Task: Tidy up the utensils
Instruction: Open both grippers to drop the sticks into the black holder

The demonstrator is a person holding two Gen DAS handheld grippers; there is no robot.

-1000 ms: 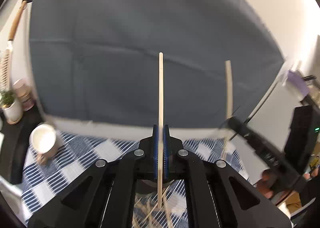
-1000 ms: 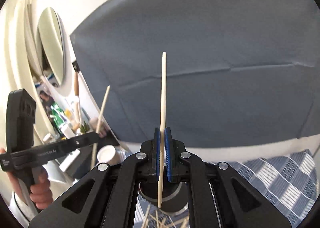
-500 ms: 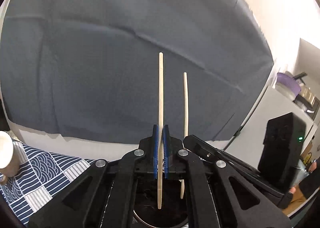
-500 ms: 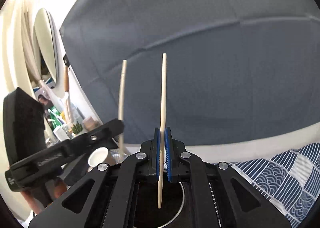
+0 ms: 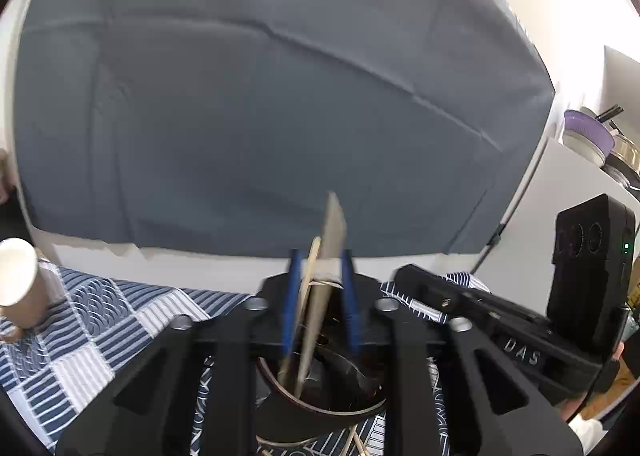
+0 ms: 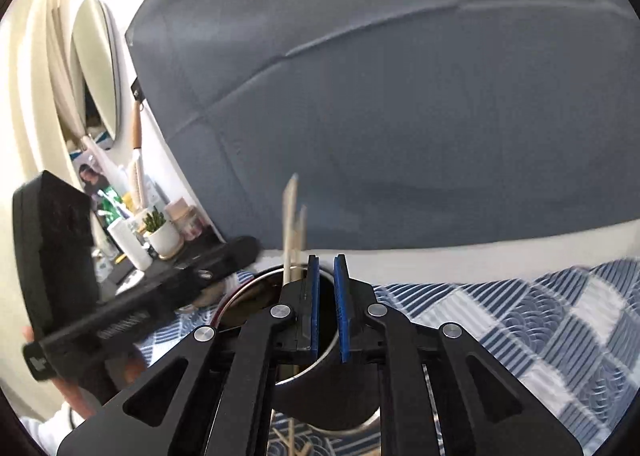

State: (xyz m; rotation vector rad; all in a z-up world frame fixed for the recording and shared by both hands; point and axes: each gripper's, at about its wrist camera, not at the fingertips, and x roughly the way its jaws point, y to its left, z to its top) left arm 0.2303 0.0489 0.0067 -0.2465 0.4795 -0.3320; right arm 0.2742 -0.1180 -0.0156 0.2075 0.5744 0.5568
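Biggest thing we've got in both views is the grey backdrop cloth point(image 5: 280, 103) hanging at the far side, and under it the table wears a blue and white patchwork tablecloth point(image 6: 560, 320). Sitting on that cloth, right under both claws, is the dark round holder cup point(image 5: 320, 400), mouth up. Off to the left, near the cloth's edge, there's a white paper cup point(image 5: 18, 276), and in the right wrist view a little potted plant point(image 6: 162, 234) stands on a dark shelf at the far left. Now the claws: the left gripper point(image 5: 320, 296) has just been opening up, its blue pads stand apart, and the pale wooden chopsticks point(image 5: 320, 296) lean tilted between them with their lower ends down inside the holder cup. They're pretty smeared with blur, so we honestly can't swear whether a pad touches them, but it looks let go to us. The right gripper point(image 6: 326, 308) has its blue pads parted a crack with nothing between them, so released too, hanging just over the holder cup's rim. From that side the chopsticks point(image 6: 292, 232) poke up out of the cup just left of its fingers.
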